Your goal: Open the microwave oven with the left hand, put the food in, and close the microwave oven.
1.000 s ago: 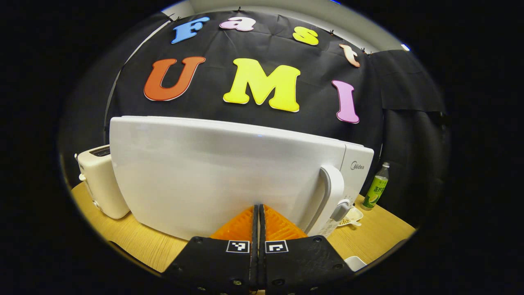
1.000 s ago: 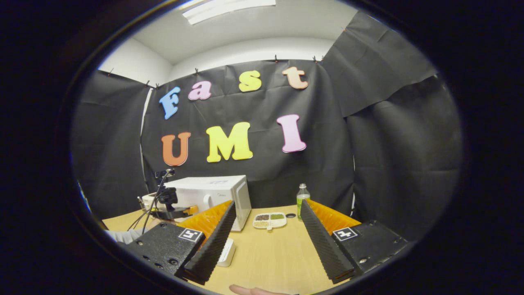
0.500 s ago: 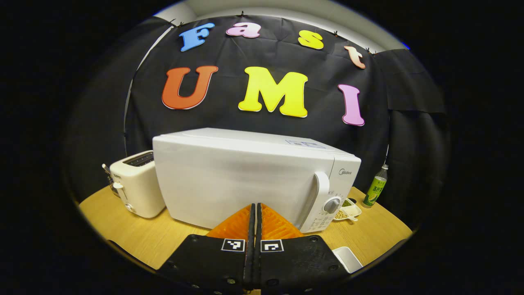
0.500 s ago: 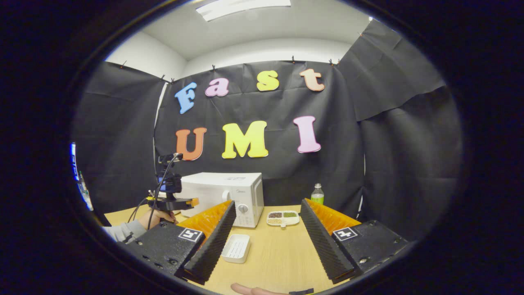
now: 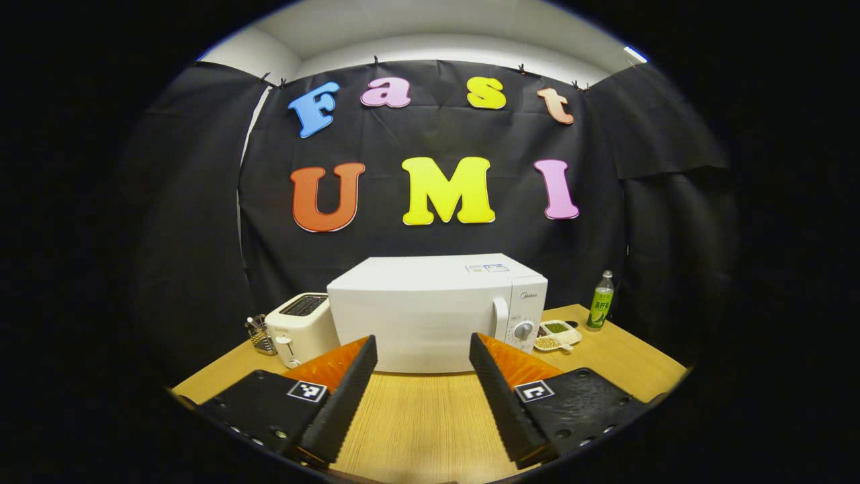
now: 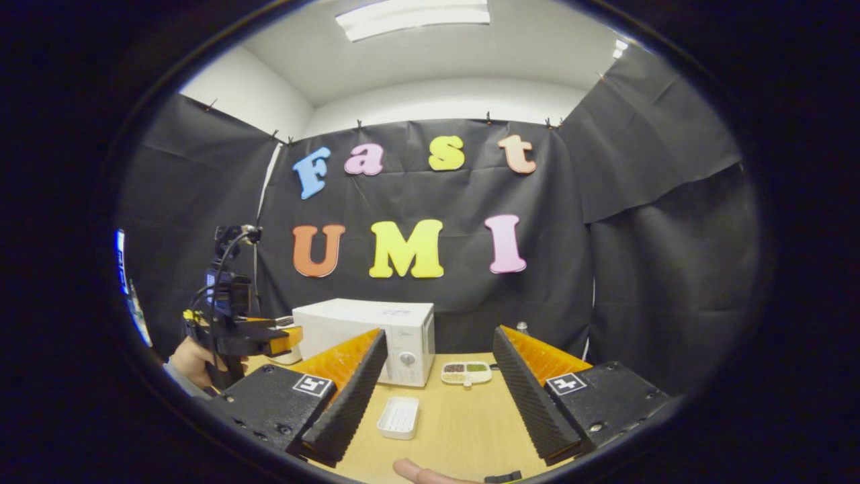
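- A toaster stands near the desk's back left corner, just left of the microwave.
- The microwave sits at the back edge, door closed, handle and dial on its right side.
- The left gripper hovers over the front edge, fingers spread apart, holding nothing.
- A white tray lies mid-desk, in front of the microwave.
- A divided dish of food rests right of the microwave, with a green bottle beyond it.
- The right gripper is spread wide and empty.
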The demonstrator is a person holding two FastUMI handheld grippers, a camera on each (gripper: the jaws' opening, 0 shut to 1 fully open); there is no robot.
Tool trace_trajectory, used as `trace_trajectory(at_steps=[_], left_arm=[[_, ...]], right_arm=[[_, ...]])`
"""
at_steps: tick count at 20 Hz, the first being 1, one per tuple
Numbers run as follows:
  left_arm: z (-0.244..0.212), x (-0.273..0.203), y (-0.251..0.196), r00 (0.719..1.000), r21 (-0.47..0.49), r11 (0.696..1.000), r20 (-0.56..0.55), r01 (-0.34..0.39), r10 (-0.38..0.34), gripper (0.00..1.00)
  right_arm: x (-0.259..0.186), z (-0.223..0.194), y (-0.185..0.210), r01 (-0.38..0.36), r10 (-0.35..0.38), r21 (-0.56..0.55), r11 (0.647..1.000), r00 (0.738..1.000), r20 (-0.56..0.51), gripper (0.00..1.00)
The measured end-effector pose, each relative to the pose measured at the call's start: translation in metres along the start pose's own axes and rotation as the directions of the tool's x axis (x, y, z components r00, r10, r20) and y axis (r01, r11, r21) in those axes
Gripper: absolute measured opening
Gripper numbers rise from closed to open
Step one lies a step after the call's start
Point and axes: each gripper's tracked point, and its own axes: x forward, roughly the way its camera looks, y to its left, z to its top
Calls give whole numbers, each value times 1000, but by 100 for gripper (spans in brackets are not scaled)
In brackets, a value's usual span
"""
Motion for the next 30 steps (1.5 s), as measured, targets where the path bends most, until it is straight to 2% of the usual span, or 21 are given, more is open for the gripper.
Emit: trace_trajectory(at_steps=[1, 2, 3, 5, 6, 8, 9, 13, 14, 15, 16, 19, 23, 24, 25, 26, 28, 29, 30], left_arm=[[9, -12, 3, 1000, 20, 1000, 19, -8, 8, 94], [17, -28, 1, 999, 31, 999, 40, -7, 5, 89], [28, -42, -1, 998, 28, 1000, 65, 2, -4, 98], [43, -72, -9, 994, 14, 999, 102, 30, -31, 97], [52, -88, -9, 992, 11, 999, 121, 35, -37, 96], [68, -120, -7, 986, 26, 999, 165, 23, -27, 96], [70, -133, -6, 985, 26, 1000, 174, 11, -16, 96], [60, -175, -2, 986, -9, 999, 160, -35, 36, 96], [54, -181, -7, 989, -7, 1000, 147, -27, 27, 96], [51, -186, -10, 990, -13, 1000, 143, -17, 19, 96], [50, -189, -11, 990, -15, 1000, 143, -6, 8, 96], [46, -196, -18, 991, -20, 1000, 133, 16, -13, 96], [56, -203, -25, 988, -11, 999, 149, 33, -31, 96], [56, -203, -23, 989, -8, 1000, 147, 26, -24, 96], [53, -204, -19, 990, -1, 1000, 139, 12, -12, 96], [55, -205, -16, 990, 11, 1000, 144, -6, 4, 96], [58, -209, -17, 988, 12, 1000, 153, -5, 3, 96], [59, -210, -19, 987, 10, 1000, 159, 1, -3, 96], [59, -210, -18, 987, 14, 1000, 163, 2, -4, 95]], right_arm=[[0, 5, 2, 10, -10, 3, 1000, 1000, 3, 92], [-1, 8, 6, 10, -10, 7, 1000, 1000, 4, 92], [-2, 12, 11, 5, -5, 10, 1000, 1000, 5, 92], [-5, 19, 17, -6, 6, 18, 1000, 1000, 12, 92], [-9, 24, 19, -10, 10, 21, 1000, 1000, 22, 100], [-15, 33, 19, -7, 6, 26, 1000, 999, 43, 100], [-19, 35, 20, -5, 4, 23, 1000, 999, 47, 92], [-35, 39, 26, -19, 18, 17, 1000, 998, 56, 92], [-37, 38, 27, -23, 22, 13, 1000, 998, 56, 100], [-41, 36, 25, -22, 21, 9, 1000, 998, 57, 92], [-42, 35, 22, -19, 19, 9, 1000, 998, 59, 100], [-46, 26, 17, -26, 23, 55, 998, 998, 64, 100], [-40, 8, -1, 11, -12, 79, 997, 1000, 15, 100], [-40, 8, -6, 25, -26, 80, 996, 1000, 13, 92], [-41, 11, -9, 39, -40, 84, 996, 999, 15, 100], [-42, 10, -9, 43, -44, 87, 995, 999, 18, 91], [-42, 9, -5, 33, -35, 90, 995, 999, 19, 91], [-42, 9, -3, 28, -30, 90, 996, 999, 14, 100], [-39, 8, -2, 25, -26, 88, 996, 1000, 9, 91]])
